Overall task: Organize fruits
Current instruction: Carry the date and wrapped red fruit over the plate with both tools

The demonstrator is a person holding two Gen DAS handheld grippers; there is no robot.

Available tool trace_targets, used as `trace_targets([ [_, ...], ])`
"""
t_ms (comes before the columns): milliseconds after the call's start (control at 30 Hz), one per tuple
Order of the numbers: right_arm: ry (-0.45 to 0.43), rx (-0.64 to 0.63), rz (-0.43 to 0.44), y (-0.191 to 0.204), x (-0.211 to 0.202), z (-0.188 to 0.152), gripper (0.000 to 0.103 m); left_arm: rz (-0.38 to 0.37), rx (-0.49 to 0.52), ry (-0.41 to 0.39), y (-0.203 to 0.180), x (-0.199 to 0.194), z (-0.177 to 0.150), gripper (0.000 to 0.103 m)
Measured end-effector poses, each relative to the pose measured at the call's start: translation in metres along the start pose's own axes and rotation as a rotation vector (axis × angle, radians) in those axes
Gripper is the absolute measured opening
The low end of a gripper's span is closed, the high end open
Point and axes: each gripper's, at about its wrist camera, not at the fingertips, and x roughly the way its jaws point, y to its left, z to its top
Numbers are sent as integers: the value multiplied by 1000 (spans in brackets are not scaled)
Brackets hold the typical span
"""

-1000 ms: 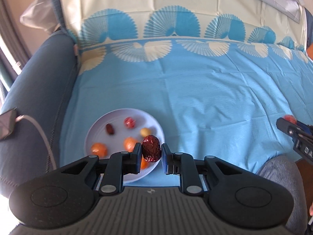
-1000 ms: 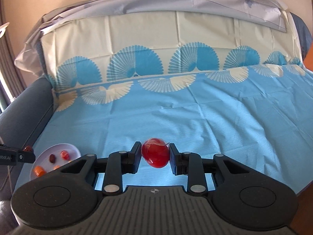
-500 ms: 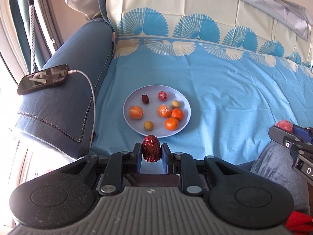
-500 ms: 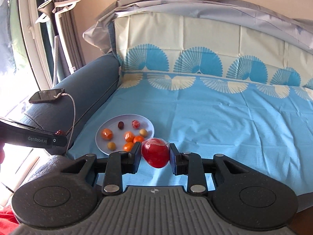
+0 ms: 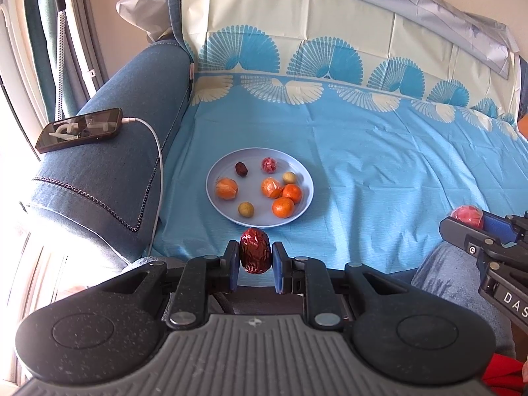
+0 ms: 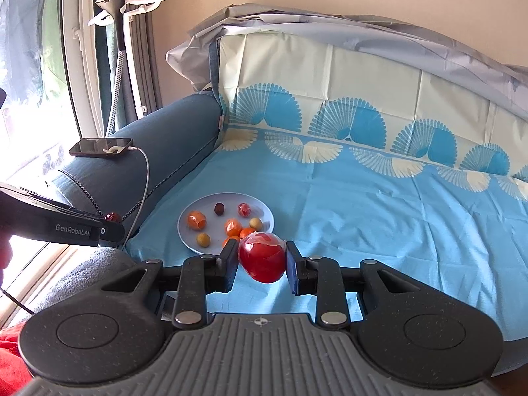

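pale blue plate (image 5: 307,194) on blue fan-patterned cloth (image 5: 379,151).

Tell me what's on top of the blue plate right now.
On the blue plate: four orange fruits, two yellowish ones, a dark date and a wrapped red fruit. Whatever lies beneath them is covered.
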Motion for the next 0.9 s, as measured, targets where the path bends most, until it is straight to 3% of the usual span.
trace_targets([
  [900, 36, -23, 0, 5, 10, -1, 31, -12, -8, 22, 1, 12, 1, 22],
])
